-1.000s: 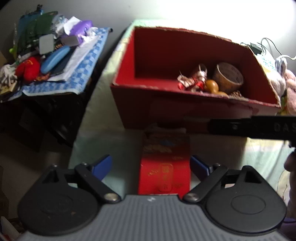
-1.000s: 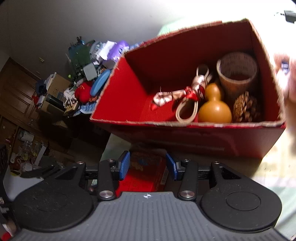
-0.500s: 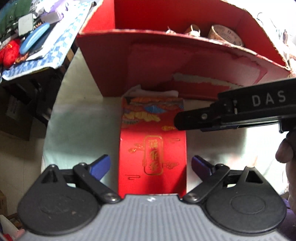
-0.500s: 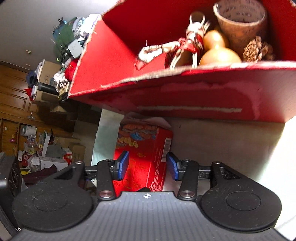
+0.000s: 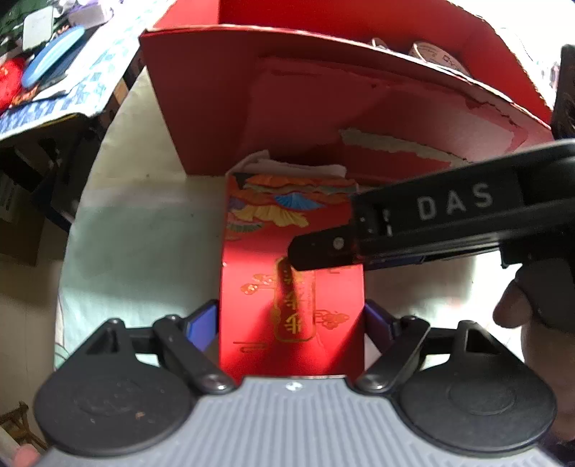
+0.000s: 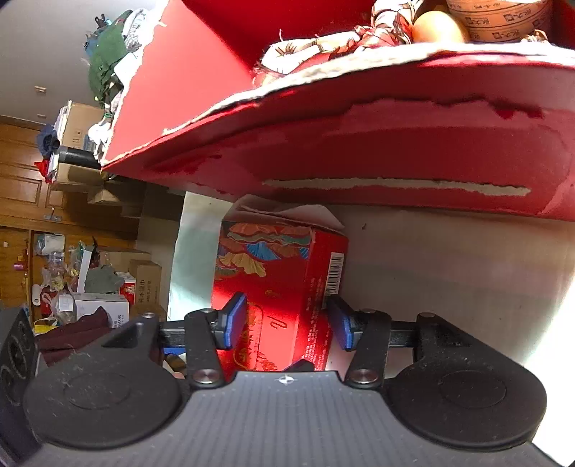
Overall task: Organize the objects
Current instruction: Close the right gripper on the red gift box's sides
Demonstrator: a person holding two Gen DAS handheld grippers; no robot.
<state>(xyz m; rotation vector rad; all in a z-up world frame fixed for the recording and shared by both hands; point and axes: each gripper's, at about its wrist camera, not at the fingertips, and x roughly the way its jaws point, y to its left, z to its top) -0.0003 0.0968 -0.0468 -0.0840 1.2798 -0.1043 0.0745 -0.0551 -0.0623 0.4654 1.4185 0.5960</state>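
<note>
- Step in hand, as I read it: both grippers setting up on the small red gift carton (image 5: 291,287) so it can go into the big red cardboard box (image 5: 251,118).
- Carton lies flat on the pale tabletop (image 5: 143,233), centre of the left wrist view, far end (torn open flap, white paper showing) just short of the box's front wall.
- Left gripper (image 5: 291,316): jaws closing, carton between them. Blue pads (image 5: 203,318) sit right at the carton's long edges, lower centre of frame; can't tell if they press yet.
- Right gripper (image 6: 287,319): jaws opening, carton between them. In its own view the pads straddle the carton corner, the left one over the gold-printed top face, the right one beside the barcode side; small gaps visible, so no grip.
- In the left wrist view the right gripper's black finger (image 5: 323,248) reaches in from the right edge and overhangs the carton's top face.
- Box already holds a woven cup (image 6: 499,18), a gourd (image 6: 440,25) and a patterned cloth piece (image 6: 323,46), top of the right wrist view.
- Next move needs: one firm pinch across the carton's width, other gripper clear, then a lift high enough to clear the torn box rim, which looms above the carton in both views.
- Risk: open flap end may catch on the rim.
</note>
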